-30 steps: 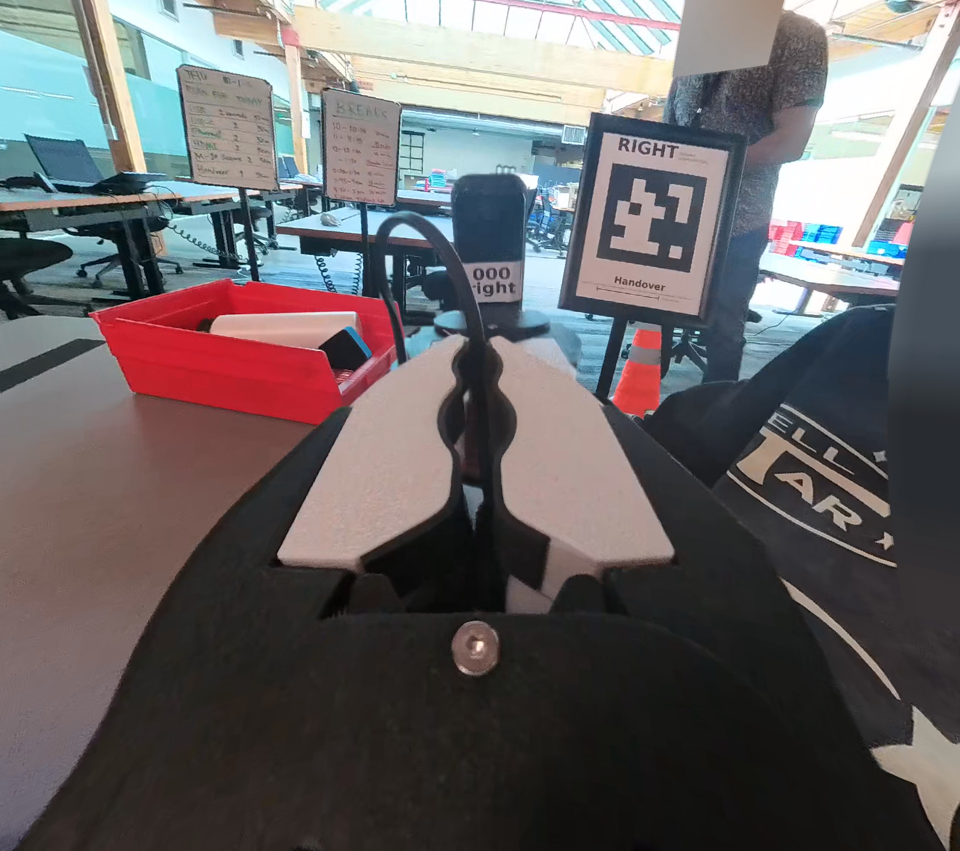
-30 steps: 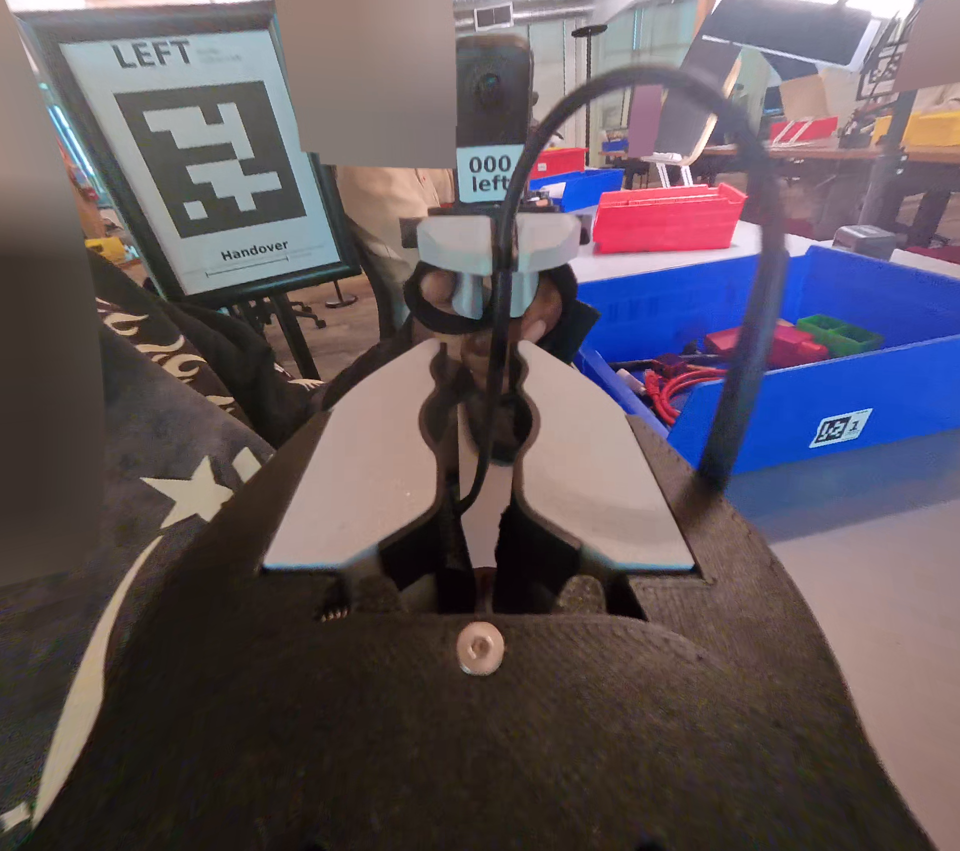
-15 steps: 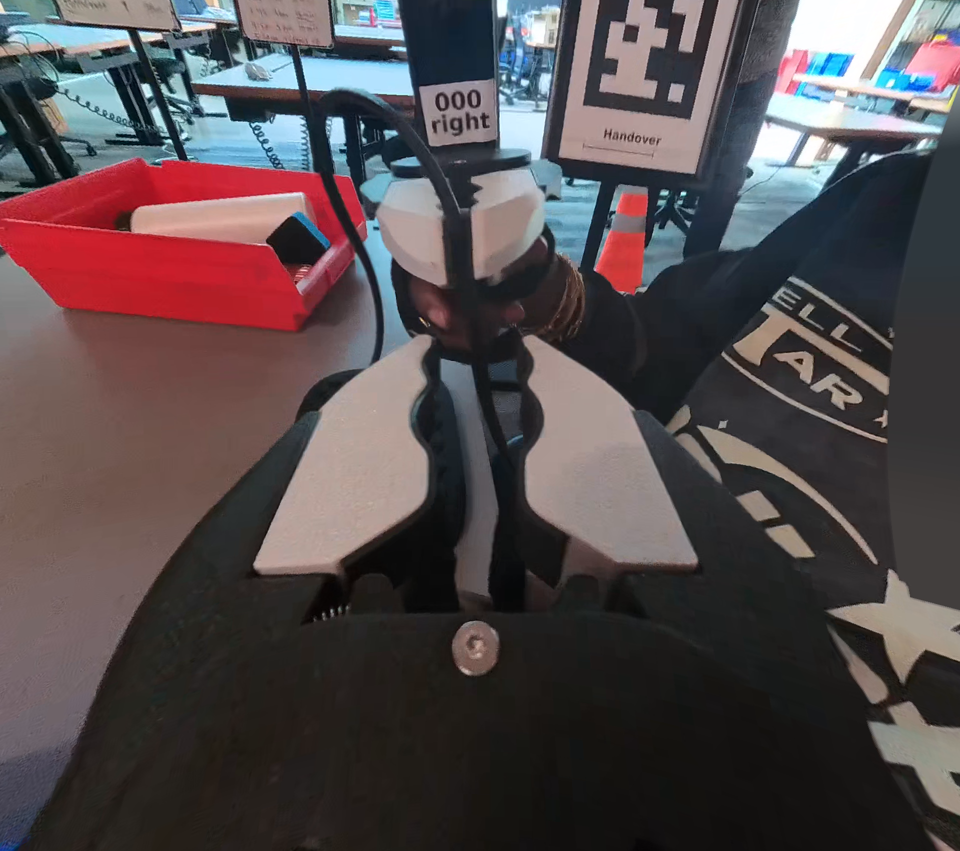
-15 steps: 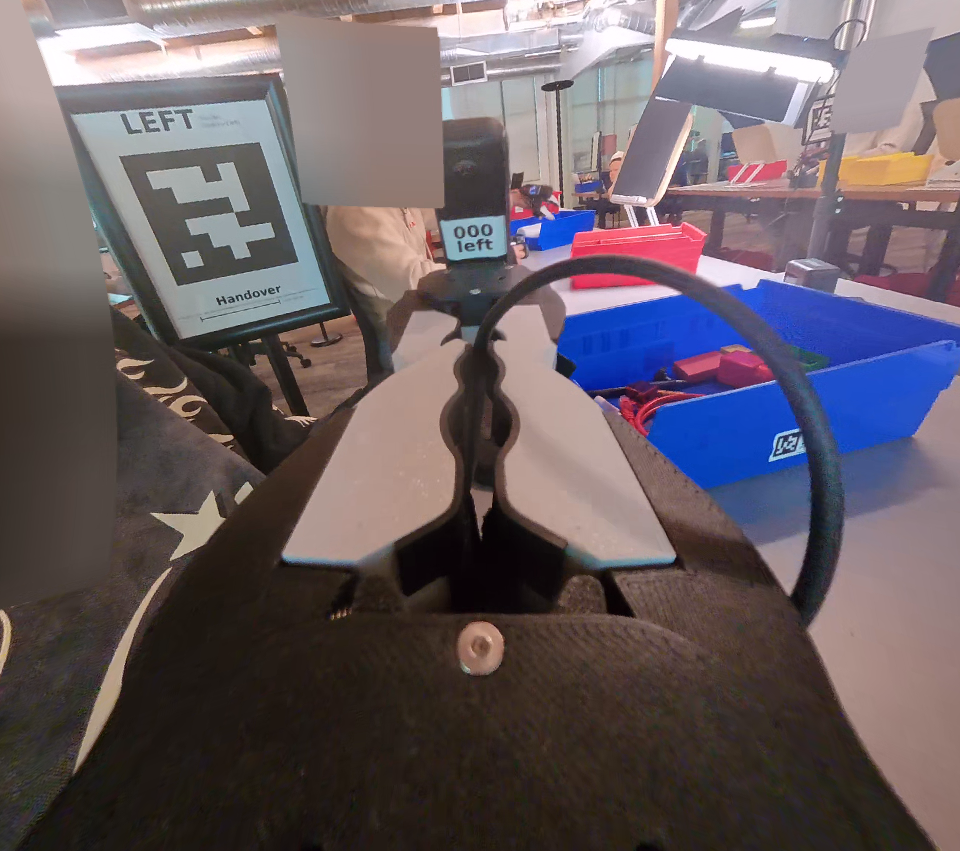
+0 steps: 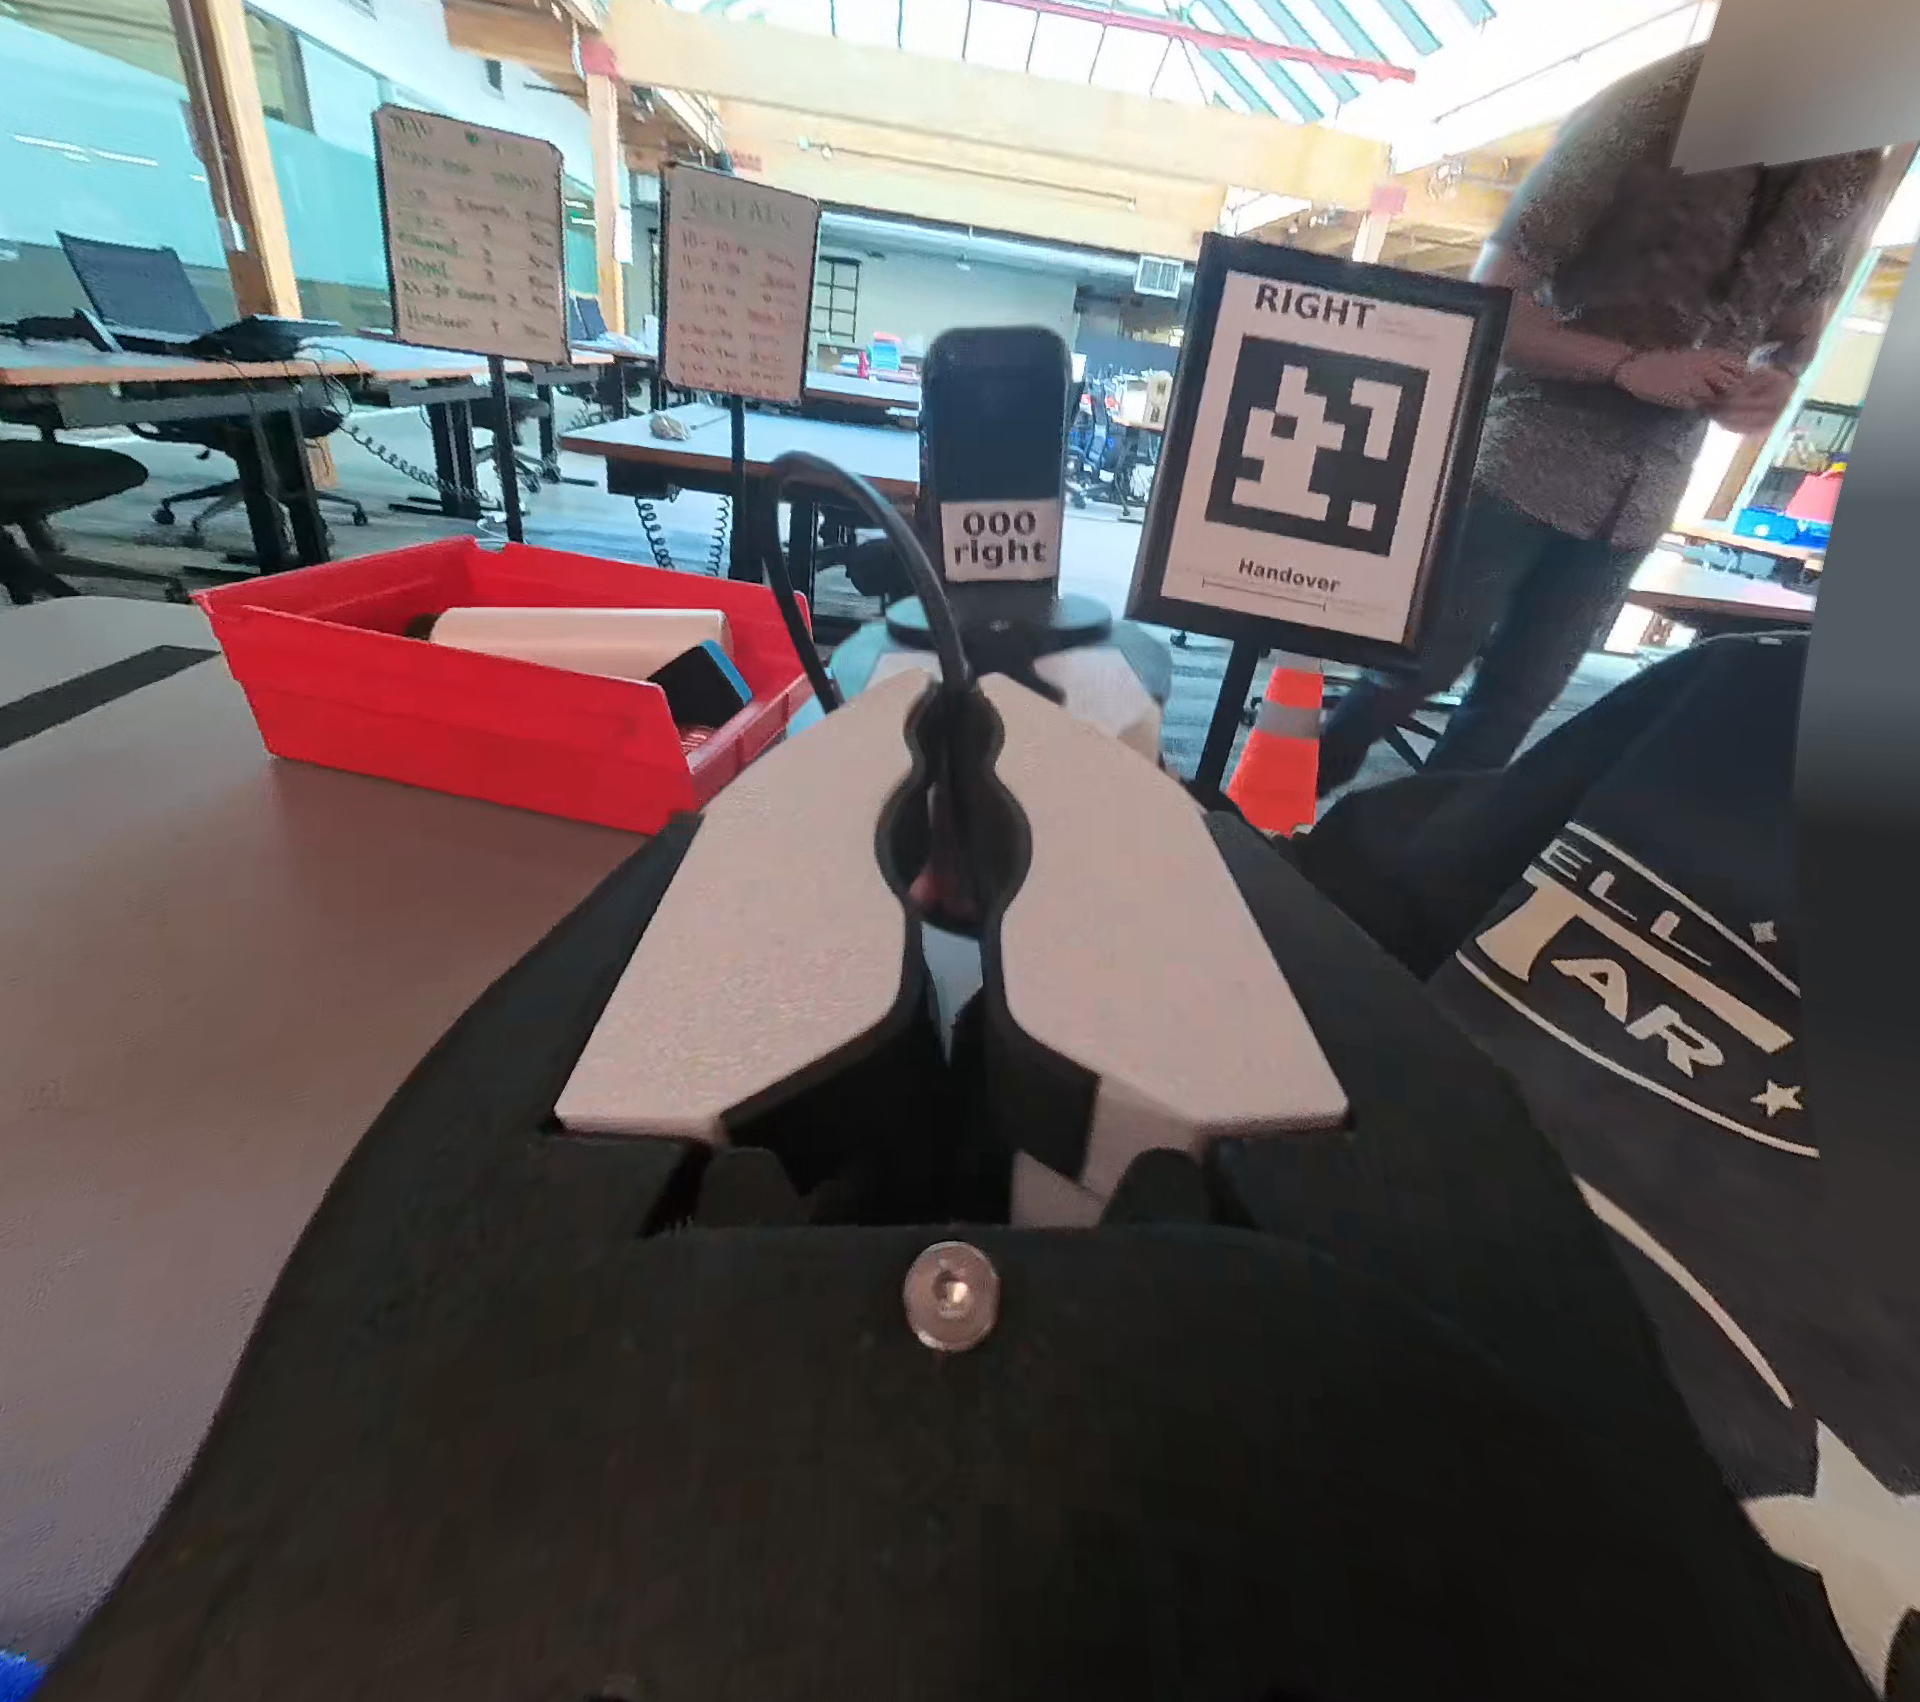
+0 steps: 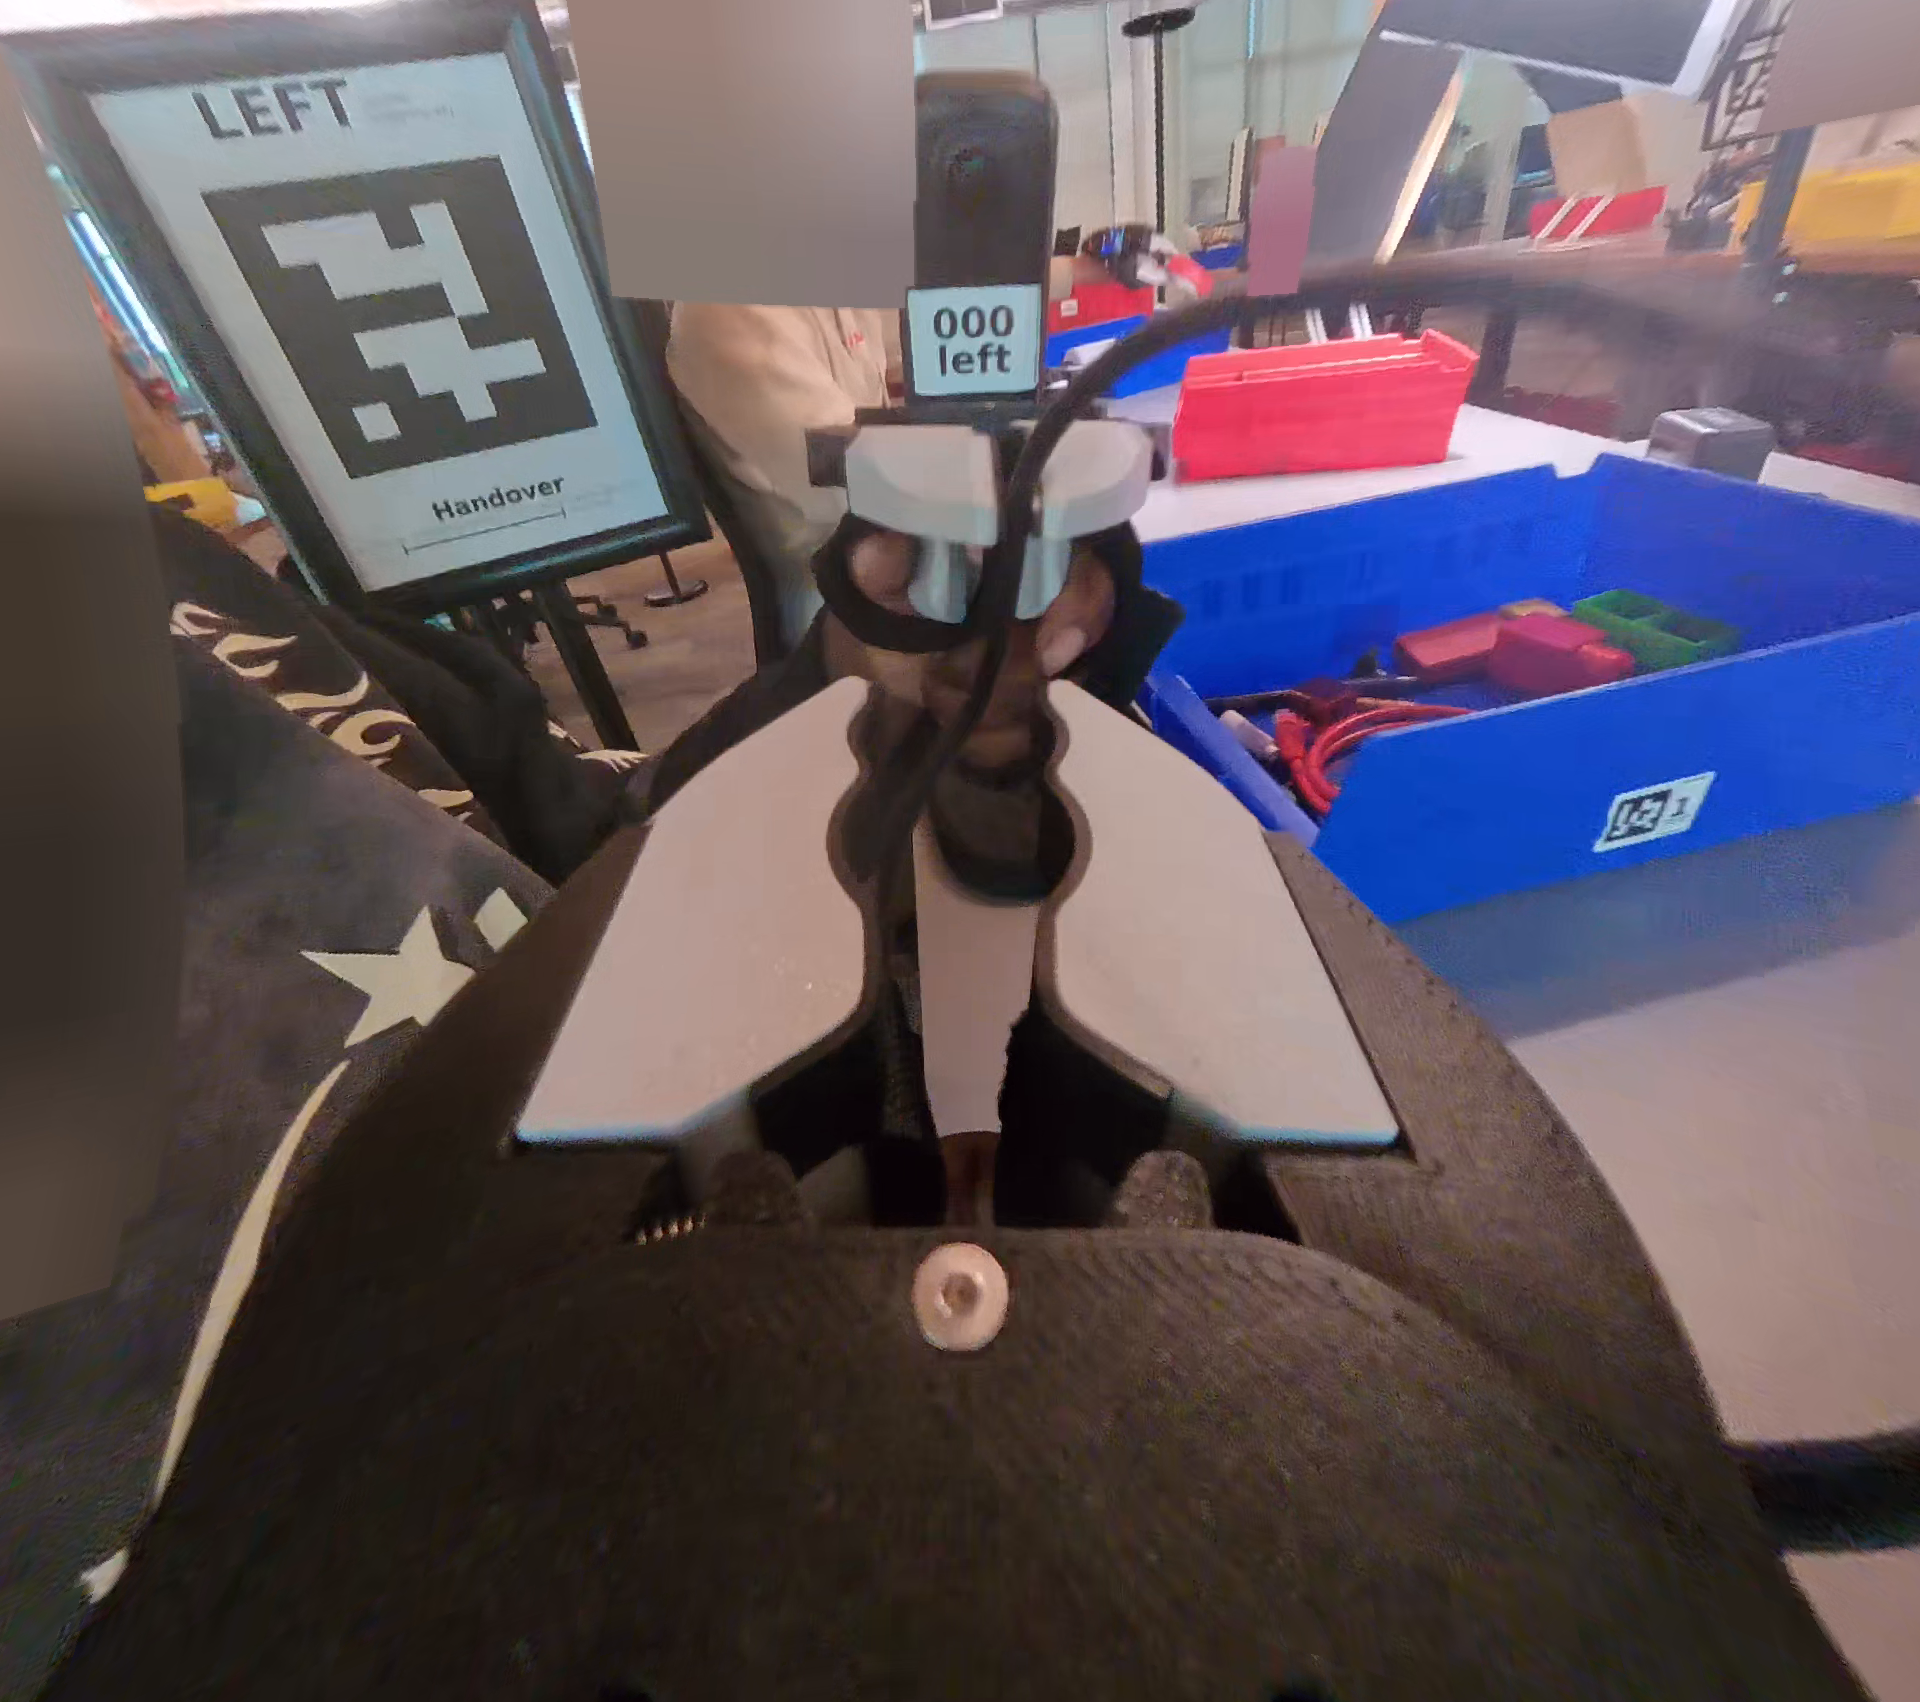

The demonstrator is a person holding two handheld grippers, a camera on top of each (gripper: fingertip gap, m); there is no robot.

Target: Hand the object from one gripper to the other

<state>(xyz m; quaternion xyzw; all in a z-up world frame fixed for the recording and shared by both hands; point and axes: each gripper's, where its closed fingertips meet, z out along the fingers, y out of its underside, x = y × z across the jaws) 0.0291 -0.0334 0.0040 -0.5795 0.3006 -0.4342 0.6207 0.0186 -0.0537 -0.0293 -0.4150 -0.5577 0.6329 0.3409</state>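
Observation:
The object is a black cable (image 5: 904,551) bent in a loop. My left gripper (image 5: 951,691) is shut on it at the fingertips, and the cable arches up and to the left from there. The right gripper's fingers (image 5: 1101,702) face mine just behind the tips. In the right wrist view my right gripper (image 6: 956,696) has its fingers apart. The cable (image 6: 904,805) runs down between them along the left finger. Beyond, the left gripper (image 6: 1003,499) pinches the same cable, which loops away to the right, blurred.
A red bin (image 5: 468,717) with a white cylinder sits on the brown table (image 5: 260,977). A blue bin (image 6: 1558,769) holds red wires and blocks. Framed marker signs (image 5: 1314,447) (image 6: 395,312), an orange cone (image 5: 1273,759) and a standing person (image 5: 1621,405) are behind. The grippers are tip to tip, or close to it.
Half a second ago the right gripper was shut on the cable and the left's fingers were apart. Now the left is shut on it and the right's fingers are apart. The loop swung up.

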